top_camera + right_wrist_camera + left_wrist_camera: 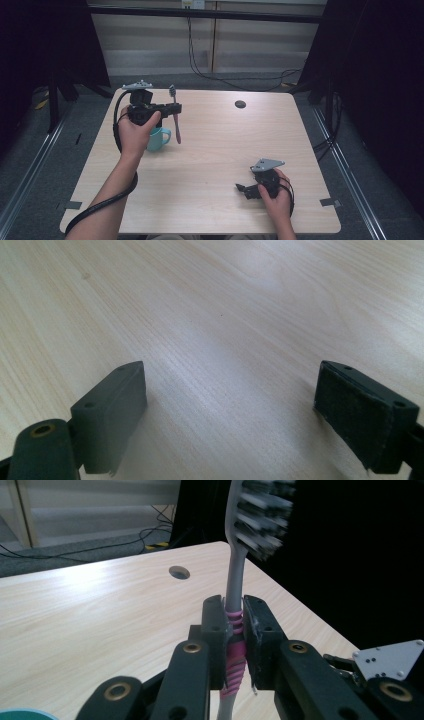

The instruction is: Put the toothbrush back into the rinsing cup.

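Above table [215,150], left gripper [175,108]: fingers clamped on upright toothbrush [175,116], beside teal cup [158,139].
Near edge, right gripper [240,188]: fingers apart.

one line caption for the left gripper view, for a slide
Left gripper clamps a grey-and-pink toothbrush upright, bristles up, above the wooden table.

Lab-type recording setup, not a home. Plain light-wood table [210,165] with a round cable hole [240,104], standing on grey carpet floor [50,165]. Black curtains [380,75] hang on both sides, dark metal frame bar [205,13] across the top. Loose black cables [235,75] run over the floor behind the table, below a pale panelled wall [160,45]. Tape marks [330,202] on the floor by the table corners.
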`<state>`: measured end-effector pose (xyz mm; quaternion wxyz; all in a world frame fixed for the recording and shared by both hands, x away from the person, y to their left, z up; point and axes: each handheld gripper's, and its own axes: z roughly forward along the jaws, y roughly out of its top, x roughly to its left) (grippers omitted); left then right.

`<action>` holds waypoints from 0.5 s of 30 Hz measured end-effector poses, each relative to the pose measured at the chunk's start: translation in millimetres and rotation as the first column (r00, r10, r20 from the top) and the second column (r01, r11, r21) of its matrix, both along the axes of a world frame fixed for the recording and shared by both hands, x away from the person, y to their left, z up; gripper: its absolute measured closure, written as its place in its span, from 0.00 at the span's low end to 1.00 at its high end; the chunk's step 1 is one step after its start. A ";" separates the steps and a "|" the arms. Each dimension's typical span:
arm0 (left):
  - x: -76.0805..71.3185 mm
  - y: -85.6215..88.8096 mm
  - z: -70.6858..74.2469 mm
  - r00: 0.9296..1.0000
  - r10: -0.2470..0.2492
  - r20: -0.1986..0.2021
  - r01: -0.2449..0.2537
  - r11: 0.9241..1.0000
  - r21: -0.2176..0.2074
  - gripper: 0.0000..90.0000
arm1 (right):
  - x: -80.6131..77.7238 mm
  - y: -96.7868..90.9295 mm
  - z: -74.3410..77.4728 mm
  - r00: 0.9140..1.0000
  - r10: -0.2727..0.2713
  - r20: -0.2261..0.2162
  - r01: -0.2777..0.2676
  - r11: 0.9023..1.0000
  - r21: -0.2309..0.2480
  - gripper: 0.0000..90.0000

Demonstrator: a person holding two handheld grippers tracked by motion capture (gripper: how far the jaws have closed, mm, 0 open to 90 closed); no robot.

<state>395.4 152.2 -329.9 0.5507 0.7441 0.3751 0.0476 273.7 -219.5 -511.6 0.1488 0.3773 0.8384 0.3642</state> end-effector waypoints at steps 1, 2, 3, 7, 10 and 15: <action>0.7 0.9 0.2 1.000 0.001 0.000 -0.001 1.000 0.000 0.90 | 0.0 0.0 0.0 1.000 0.000 0.000 0.000 1.000 0.000 0.14; 1.3 1.5 0.5 1.000 0.006 0.004 -0.006 1.000 0.002 0.90 | 0.1 0.0 0.0 1.000 0.001 0.001 -0.001 1.000 0.000 0.14; 2.2 2.4 0.7 1.000 0.005 0.002 -0.005 1.000 0.002 0.90 | 0.0 0.0 0.0 1.000 0.000 0.000 0.000 1.000 0.000 0.14; 5.1 5.0 1.9 1.000 0.017 0.003 -0.017 1.000 -0.002 0.90 | 0.1 0.0 0.0 1.000 0.001 0.001 -0.001 1.000 0.000 0.14; 6.7 6.7 3.2 1.000 0.024 0.008 -0.024 1.000 0.001 0.90 | 0.1 0.0 0.0 1.000 0.001 0.001 -0.001 1.000 0.000 0.14; 9.1 9.0 4.5 0.999 0.037 0.012 -0.037 0.999 0.003 0.90 | -0.1 0.1 0.1 1.000 0.000 -0.001 0.000 1.000 0.000 0.14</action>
